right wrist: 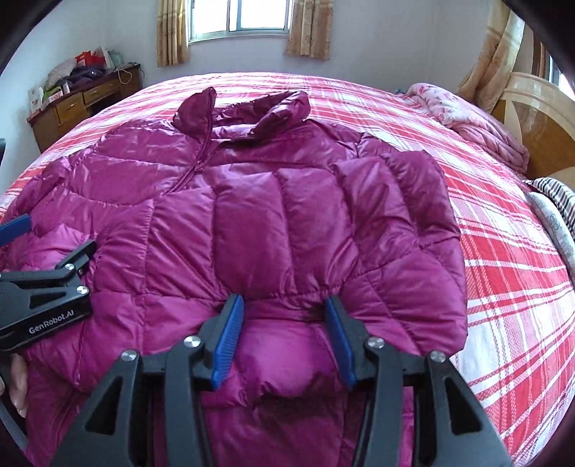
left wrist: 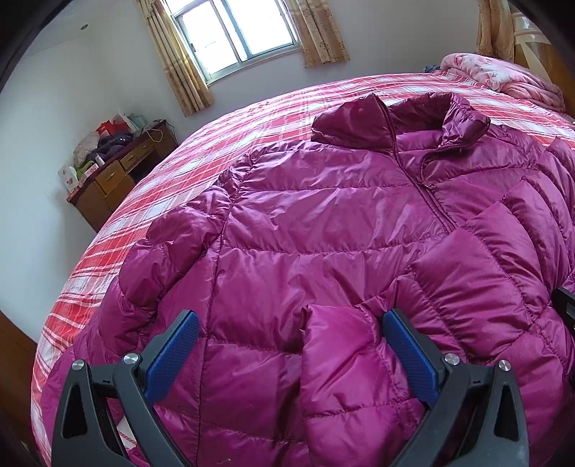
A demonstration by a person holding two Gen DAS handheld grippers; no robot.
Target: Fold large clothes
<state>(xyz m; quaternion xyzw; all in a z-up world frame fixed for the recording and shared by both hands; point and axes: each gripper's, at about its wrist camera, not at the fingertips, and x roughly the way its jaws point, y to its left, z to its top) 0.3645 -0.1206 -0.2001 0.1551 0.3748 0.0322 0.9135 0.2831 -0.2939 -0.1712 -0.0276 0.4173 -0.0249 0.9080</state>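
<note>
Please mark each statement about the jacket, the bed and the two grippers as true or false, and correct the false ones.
1. The puffer jacket is magenta. True.
2. The jacket hangs on a hanger. False: it lies spread on the bed with the red plaid bedsheet.
3. The left gripper has its jaws open, with a puffy fold of jacket between them. True.
4. The right gripper is shut and holds nothing. False: its jaws are apart, with jacket fabric between them.
5. The jacket's collar points toward the window. True.
</note>
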